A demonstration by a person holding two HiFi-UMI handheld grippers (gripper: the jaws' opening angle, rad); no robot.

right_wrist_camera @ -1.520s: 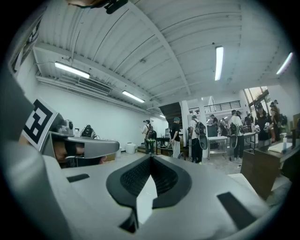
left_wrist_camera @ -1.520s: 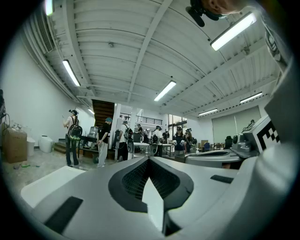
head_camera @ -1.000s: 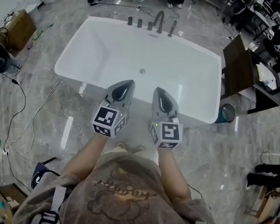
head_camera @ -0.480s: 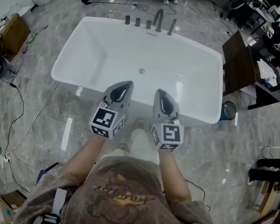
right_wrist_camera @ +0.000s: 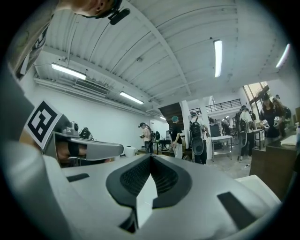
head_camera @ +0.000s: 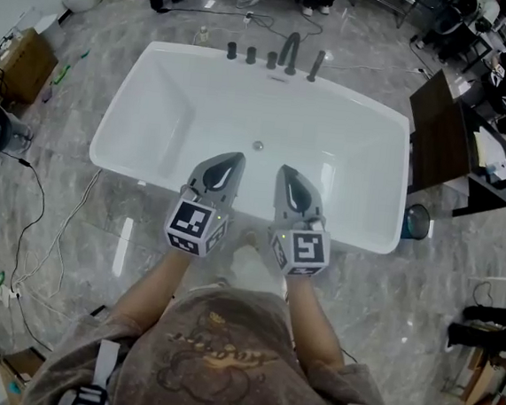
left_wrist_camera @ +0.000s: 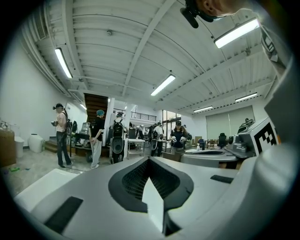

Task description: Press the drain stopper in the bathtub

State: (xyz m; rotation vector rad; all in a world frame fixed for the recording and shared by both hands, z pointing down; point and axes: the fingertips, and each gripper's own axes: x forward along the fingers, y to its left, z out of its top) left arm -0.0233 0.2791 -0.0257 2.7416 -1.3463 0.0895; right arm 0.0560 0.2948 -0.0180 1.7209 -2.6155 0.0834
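Left hand-held gripper (head_camera: 224,169) and right hand-held gripper (head_camera: 293,185) side by side, each with jaws closed together on nothing, over the near edge of a white bathtub (head_camera: 124,131), drain stopper (head_camera: 259,144) ahead between their tips, apart from both, taps (head_camera: 286,53) farther ahead, grey marble floor (head_camera: 67,193) around, people (left_wrist_camera: 96,137) standing beyond
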